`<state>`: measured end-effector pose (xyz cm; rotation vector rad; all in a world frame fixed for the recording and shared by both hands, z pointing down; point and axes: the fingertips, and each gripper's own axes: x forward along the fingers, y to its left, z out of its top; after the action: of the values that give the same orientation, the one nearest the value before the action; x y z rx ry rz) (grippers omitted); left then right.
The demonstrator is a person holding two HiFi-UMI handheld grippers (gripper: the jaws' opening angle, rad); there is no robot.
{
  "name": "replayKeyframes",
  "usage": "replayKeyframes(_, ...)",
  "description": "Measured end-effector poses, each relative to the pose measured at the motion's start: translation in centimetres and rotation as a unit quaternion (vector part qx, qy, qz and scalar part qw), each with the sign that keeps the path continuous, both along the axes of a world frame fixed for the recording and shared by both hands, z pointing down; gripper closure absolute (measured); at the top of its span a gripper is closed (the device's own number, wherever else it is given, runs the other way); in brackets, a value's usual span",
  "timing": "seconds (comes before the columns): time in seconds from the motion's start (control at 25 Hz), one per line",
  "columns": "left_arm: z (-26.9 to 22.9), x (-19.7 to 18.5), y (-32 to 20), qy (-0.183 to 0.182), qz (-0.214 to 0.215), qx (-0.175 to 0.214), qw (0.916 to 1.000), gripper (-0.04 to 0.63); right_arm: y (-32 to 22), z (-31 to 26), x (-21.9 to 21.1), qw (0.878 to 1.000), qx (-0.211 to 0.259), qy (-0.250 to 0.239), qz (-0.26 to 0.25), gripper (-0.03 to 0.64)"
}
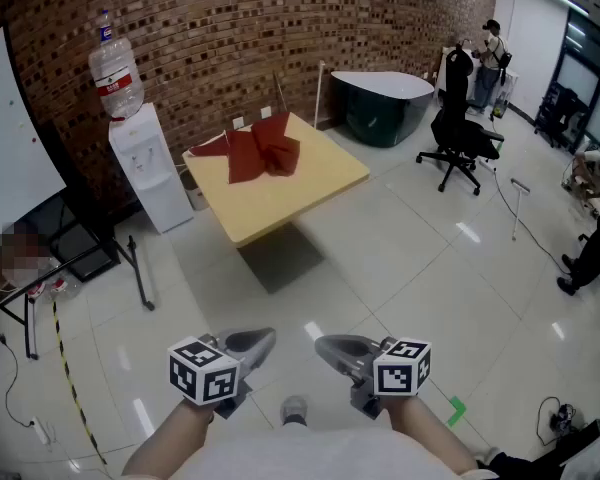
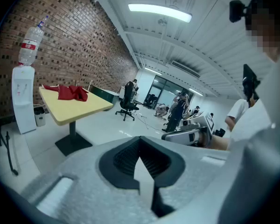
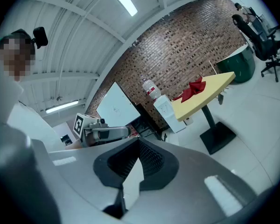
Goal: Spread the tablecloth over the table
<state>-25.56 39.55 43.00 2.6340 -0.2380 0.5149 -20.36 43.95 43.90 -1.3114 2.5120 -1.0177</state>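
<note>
- Head view: red tablecloth [image 1: 265,153] bunched on the yellow table [image 1: 300,200], far side, well ahead of my left gripper [image 1: 250,345] and right gripper [image 1: 338,351]
- Left gripper view: my jaws pressed together, empty
- Right gripper view: jaws together, empty

Head view sits high, looking forward and steeply down: left gripper [image 1: 250,345] and right gripper [image 1: 338,351] close at the bottom edge, the yellow table [image 1: 290,203] well ahead across the floor [image 1: 410,258]. Each gripper view looks low along its own jaws, horizon tilted, catching the other gripper alongside. All three share that table, the water dispenser [image 1: 145,173] and brick wall [image 1: 280,38].
</note>
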Motion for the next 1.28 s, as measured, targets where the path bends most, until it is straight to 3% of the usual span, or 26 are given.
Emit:
replayKeyframes(0.2, -3.8, 3.2, -11.2, 0.018, -0.016, 0.034, 0.9991, 0.595, -10.5, -4.1, 5.1, 0.999, 0.033, 0.022, 0.018, 0.617)
replayKeyframes(0.32, -5.3, 3.5, -16.5, 0.035, -0.025, 0.031, 0.9986, 0.595, -15.2, -6.3, 6.5, 0.998, 0.046, 0.039, 0.033, 0.617)
replayKeyframes(0.56, -4.5, 5.4, -21.4, 0.054, -0.04, 0.018, 0.9976, 0.595, -19.5, -6.2, 10.6, 0.996, 0.049, 0.041, 0.062, 0.617)
replayKeyframes(0.8, -3.5, 7.5, -27.3, 0.045, -0.052, 0.047, 0.9965, 0.595, -26.8, -4.8, 15.3, 0.994, 0.047, 0.016, 0.094, 0.617)
replayKeyframes(0.96, -2.4, 10.8, -32.0, 0.029, -0.079, 0.065, 0.9943, 0.595, -32.2, -4.1, 19.1, 0.996, 0.053, 0.006, 0.067, 0.617)
replayKeyframes(1.28, 0.2, 19.0, -45.0, 0.012, -0.183, 0.033, 0.9824, 0.595, -45.1, -3.0, 29.2, 0.999, 0.034, 0.035, -0.005, 0.617)
